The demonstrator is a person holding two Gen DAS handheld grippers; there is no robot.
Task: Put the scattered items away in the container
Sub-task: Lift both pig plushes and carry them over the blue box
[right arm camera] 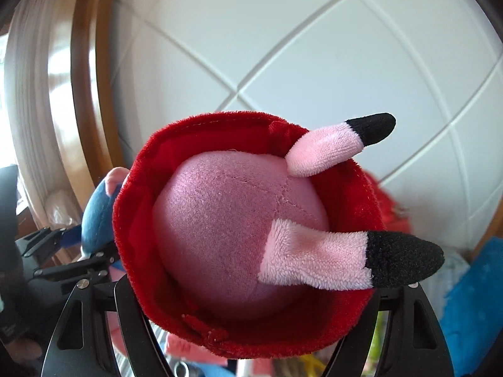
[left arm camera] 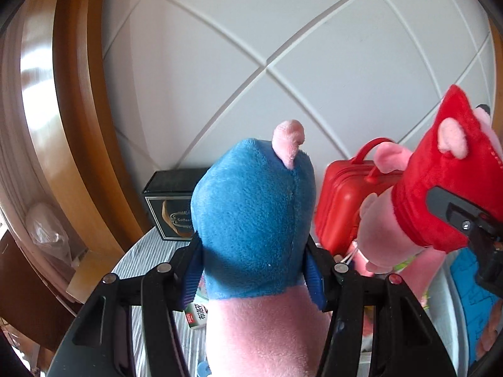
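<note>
My left gripper (left arm camera: 253,270) is shut on a pink plush toy in a blue outfit (left arm camera: 251,213), held up above the table. My right gripper (right arm camera: 251,298) is shut on a pink plush toy in a red dress (right arm camera: 239,235), its black-tipped legs pointing at the camera. That red-dressed toy also shows in the left wrist view (left arm camera: 440,188), at the right, with the right gripper's finger on it. The blue toy and left gripper show in the right wrist view (right arm camera: 97,210), at the left. No open container is visible.
A small red suitcase (left arm camera: 342,198) and a black coffee box (left arm camera: 169,207) stand at the back of the striped table (left arm camera: 147,251). A small carton (left arm camera: 196,312) lies below the blue toy. A blue item (left arm camera: 478,295) lies at the right. A white panelled wall is behind.
</note>
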